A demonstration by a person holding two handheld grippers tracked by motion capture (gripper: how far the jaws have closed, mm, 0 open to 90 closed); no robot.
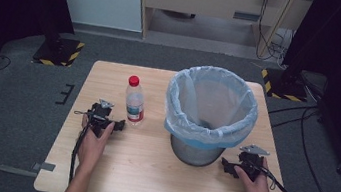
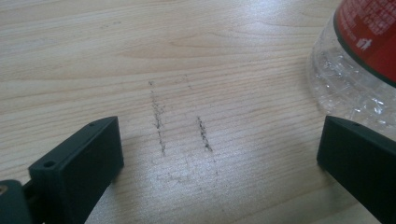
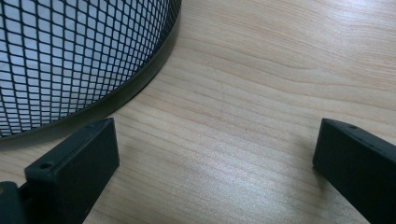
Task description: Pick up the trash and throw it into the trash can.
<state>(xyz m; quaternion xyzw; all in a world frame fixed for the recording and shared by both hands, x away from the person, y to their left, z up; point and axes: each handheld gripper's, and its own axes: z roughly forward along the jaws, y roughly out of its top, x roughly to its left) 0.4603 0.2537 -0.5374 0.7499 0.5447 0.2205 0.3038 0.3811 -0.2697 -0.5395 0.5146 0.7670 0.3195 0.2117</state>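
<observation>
A clear plastic bottle point(image 1: 134, 101) with a red cap and red label stands upright on the wooden table point(image 1: 147, 173), left of a black mesh bin point(image 1: 209, 114) lined with a pale blue bag. My left gripper point(image 1: 105, 112) rests on the table just left of the bottle, jaws wide open over bare wood. In the left gripper view the bottle point(image 2: 359, 70) sits at the upper right, beyond the right jaw and outside the gap of the left gripper point(image 2: 219, 154). My right gripper point(image 1: 237, 166) lies open at the bin's lower right; in its view the right gripper point(image 3: 215, 158) spans bare wood, with the mesh wall point(image 3: 79, 60) at the upper left.
Faint dark scratch marks point(image 2: 180, 123) cross the wood between the left jaws. Black stands with yellow-striped bases point(image 1: 59, 50) sit on the grey floor behind the table. Cables point(image 1: 306, 120) run along the floor at the right.
</observation>
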